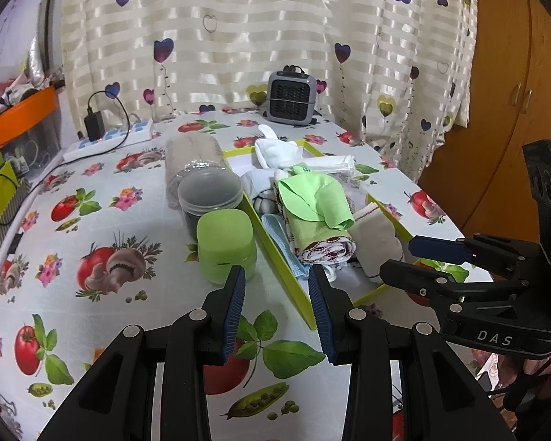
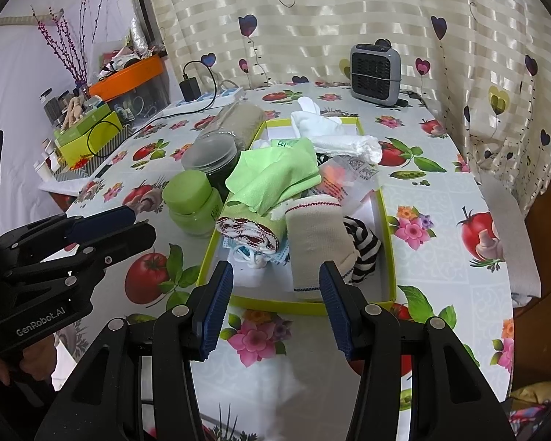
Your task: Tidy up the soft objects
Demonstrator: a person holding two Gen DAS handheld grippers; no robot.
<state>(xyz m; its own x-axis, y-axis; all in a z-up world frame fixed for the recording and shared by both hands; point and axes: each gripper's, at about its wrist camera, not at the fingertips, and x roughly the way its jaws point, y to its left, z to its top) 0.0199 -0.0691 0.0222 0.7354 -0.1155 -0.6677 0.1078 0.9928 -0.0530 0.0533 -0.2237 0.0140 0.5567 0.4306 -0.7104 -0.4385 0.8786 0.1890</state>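
1. Left tongs hover over the counter, jaws standing wide apart with nothing between the pads.
2. Right tongs match them: jaws spread wide, empty, hanging just short of the near rim of the green-edged tray.
3. Straight ahead of the right tongs, the tray is piled with soft things: a beige rolled cloth lies nearest, its end close to the right-hand pad.
4. Beside that roll, away from the left tongs, a black-and-white striped cloth sits in the tray.
5. Farther in, a lime green cloth drapes over a roll with red trim.
6. At the tray's far end, white cloths spill over the rim.
7. Just beyond the left tongs' left pad stands a green-lidded jar, on the counter beside the tray.
8. Behind that jar, a clear plastic jar lies on its side, lid towards the tongs, something beige inside.
9. Far ahead, a small grey fan heater sits against the curtain.
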